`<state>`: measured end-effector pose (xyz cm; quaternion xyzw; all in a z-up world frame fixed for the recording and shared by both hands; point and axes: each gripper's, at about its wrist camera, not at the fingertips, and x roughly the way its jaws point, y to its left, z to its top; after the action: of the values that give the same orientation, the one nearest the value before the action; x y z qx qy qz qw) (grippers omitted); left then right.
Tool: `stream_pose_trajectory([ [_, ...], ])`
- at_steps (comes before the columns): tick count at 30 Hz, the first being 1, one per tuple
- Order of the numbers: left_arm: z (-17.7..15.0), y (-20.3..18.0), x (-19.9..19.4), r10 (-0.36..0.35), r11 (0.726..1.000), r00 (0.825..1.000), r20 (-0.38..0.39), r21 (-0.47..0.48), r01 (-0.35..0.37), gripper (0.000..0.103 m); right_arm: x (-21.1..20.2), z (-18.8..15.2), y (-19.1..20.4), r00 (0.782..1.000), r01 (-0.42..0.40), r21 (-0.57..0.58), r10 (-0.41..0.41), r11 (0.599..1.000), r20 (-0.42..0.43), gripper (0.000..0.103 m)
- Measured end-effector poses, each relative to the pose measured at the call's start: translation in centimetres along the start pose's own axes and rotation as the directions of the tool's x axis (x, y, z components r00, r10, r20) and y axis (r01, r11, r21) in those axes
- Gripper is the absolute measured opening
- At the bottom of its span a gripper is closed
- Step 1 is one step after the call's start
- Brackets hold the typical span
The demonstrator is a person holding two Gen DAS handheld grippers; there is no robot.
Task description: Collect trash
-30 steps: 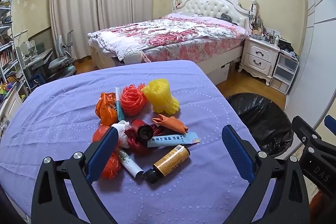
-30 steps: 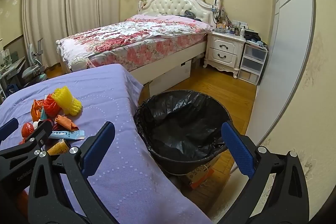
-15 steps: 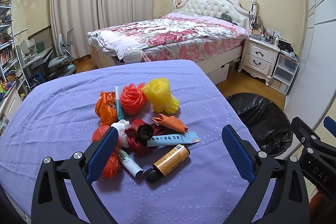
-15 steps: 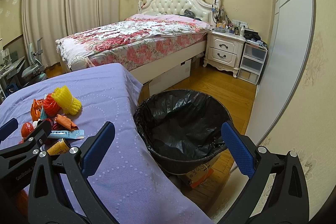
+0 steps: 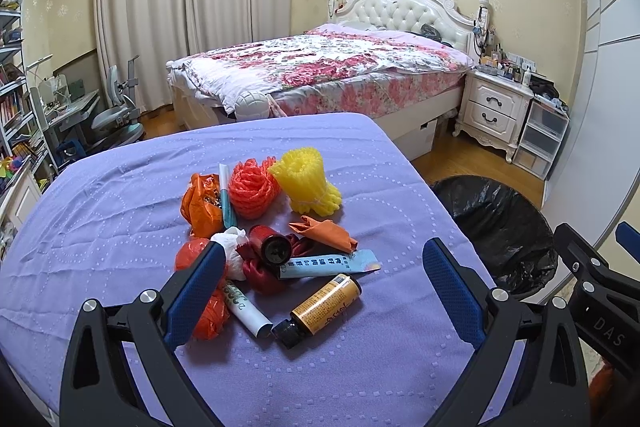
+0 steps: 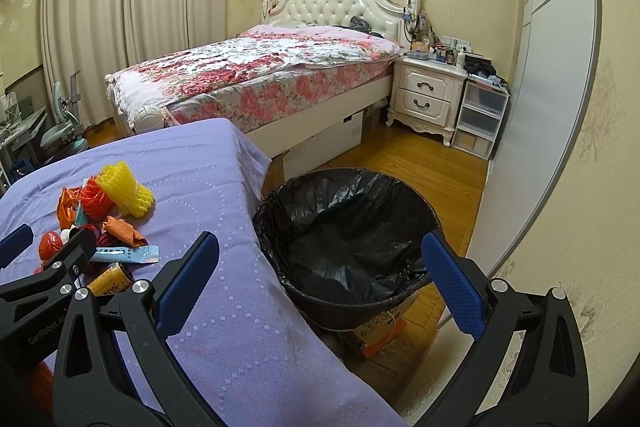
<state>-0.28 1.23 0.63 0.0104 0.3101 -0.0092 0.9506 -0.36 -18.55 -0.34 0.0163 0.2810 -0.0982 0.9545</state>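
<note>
A pile of trash lies on the purple-covered table (image 5: 100,227): a yellow foam net (image 5: 306,183), an orange foam net (image 5: 252,189), an orange wrapper (image 5: 200,205), an amber bottle with a black cap (image 5: 322,305), a light blue tube (image 5: 328,263), a white tube (image 5: 246,309) and a dark red roll (image 5: 270,247). My left gripper (image 5: 320,291) hovers open just in front of the pile, holding nothing. My right gripper (image 6: 316,283) is open and empty above the table's right edge, beside the bin lined with a black bag (image 6: 348,239).
The bin (image 5: 496,231) stands on the wooden floor right of the table. Behind are a bed with a floral cover (image 5: 320,67), a white nightstand (image 5: 494,107), plastic drawers (image 6: 480,119), and a desk chair (image 5: 116,115) at the left.
</note>
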Motion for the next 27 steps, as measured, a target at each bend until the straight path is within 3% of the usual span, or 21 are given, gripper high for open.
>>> stream_pose_trajectory([
  [27,-0.35,-0.26,0.30,0.001,1.000,1.000,-0.004,0.000,-0.001,0.096,0.07,0.15,-0.14,1.000,0.000,0.000,0.000,1.000,-0.004,0.099],
])
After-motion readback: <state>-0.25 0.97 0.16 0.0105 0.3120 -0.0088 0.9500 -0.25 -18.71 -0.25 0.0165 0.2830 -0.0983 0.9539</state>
